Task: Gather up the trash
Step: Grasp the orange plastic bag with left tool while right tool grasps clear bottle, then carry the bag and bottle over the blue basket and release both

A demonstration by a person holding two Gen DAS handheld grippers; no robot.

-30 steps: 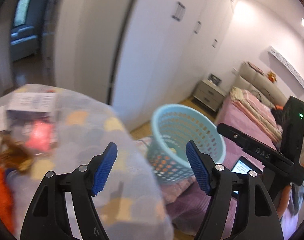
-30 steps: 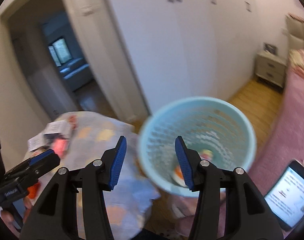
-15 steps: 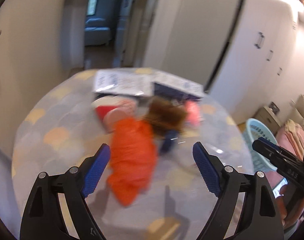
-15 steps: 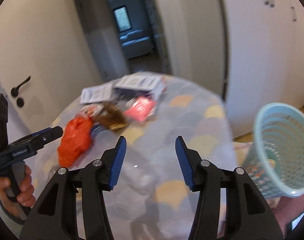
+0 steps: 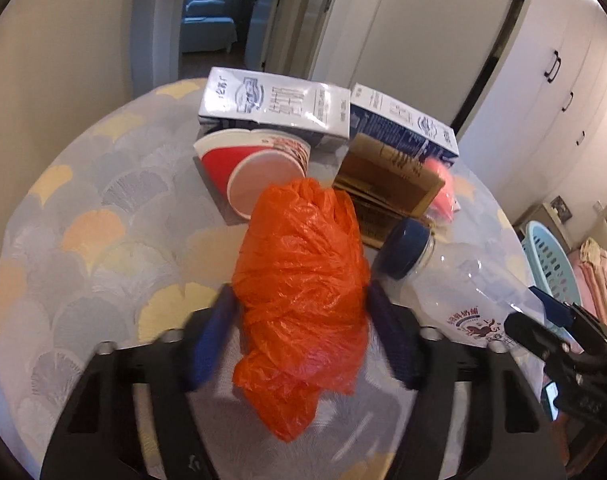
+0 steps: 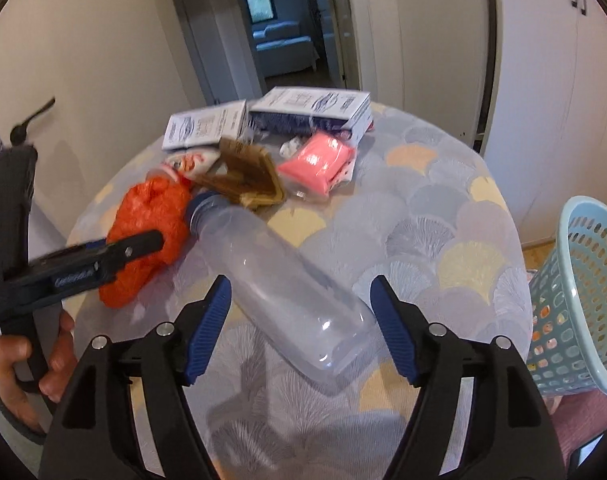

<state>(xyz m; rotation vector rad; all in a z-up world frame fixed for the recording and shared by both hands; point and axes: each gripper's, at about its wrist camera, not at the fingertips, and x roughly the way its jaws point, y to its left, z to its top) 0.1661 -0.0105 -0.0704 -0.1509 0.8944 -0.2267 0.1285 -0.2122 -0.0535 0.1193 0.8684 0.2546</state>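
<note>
A crumpled orange plastic bag (image 5: pixel 303 280) lies on the round table (image 5: pixel 83 240). My left gripper (image 5: pixel 303 336) is open, its blue pads on either side of the bag. A clear plastic bottle (image 6: pixel 287 292) with a blue cap lies beside the bag. My right gripper (image 6: pixel 299 328) is open, its pads straddling the bottle's base. Behind lie a red paper cup (image 5: pixel 259 168), brown cardboard (image 5: pixel 387 184), a pink packet (image 6: pixel 317 162) and two white-and-blue cartons (image 5: pixel 275 108). The light blue bin (image 6: pixel 579 300) stands at the table's right edge.
White wardrobe doors (image 5: pixel 543 80) stand to the right. An open doorway (image 6: pixel 279 28) lies behind the table. A wall with a door handle (image 6: pixel 27 124) is at the left. A pink bed (image 5: pixel 599 272) lies beyond the bin.
Both grippers swung from the bin to the table. The left has closed in around the orange bag and the right around the clear bottle.
</note>
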